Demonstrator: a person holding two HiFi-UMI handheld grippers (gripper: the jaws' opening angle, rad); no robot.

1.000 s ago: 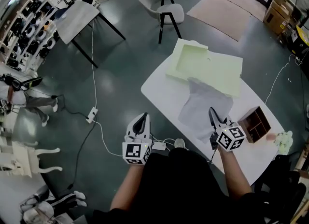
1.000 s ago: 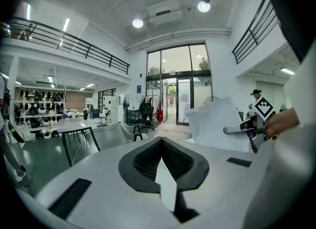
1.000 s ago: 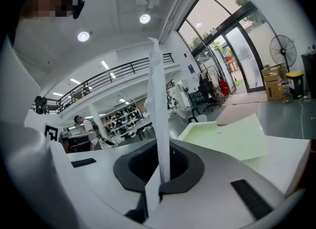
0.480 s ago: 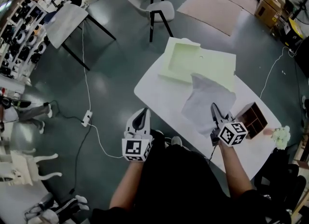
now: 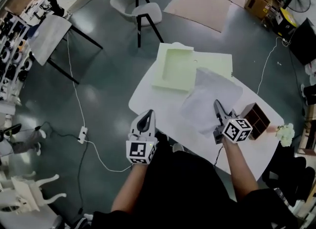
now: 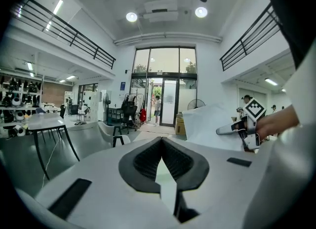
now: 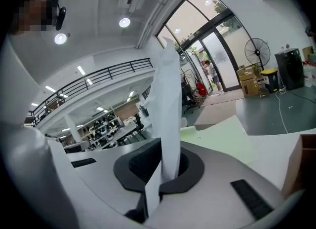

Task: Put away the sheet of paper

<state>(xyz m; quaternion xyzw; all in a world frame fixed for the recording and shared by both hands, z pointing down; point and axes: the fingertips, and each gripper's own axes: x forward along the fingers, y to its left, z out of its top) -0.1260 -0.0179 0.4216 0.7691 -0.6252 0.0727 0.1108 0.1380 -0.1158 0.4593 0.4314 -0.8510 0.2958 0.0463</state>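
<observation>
Sheet of paper [image 5: 210, 97]: hanging raised over the tabletop [image 5: 163, 112], its far end showing in front of the pale green tray [image 5: 177, 67] in the head view.
Left gripper [image 5: 146, 118]: jaws pressing together on nothing, hovering at the tabletop's near-left edge.
Pale green tray: lying at the tabletop's far end.
Right gripper [image 5: 217, 107]: jaws clamping the sheet's near edge.
Wooden box [image 5: 254, 118]: sitting just beside the right gripper.
</observation>
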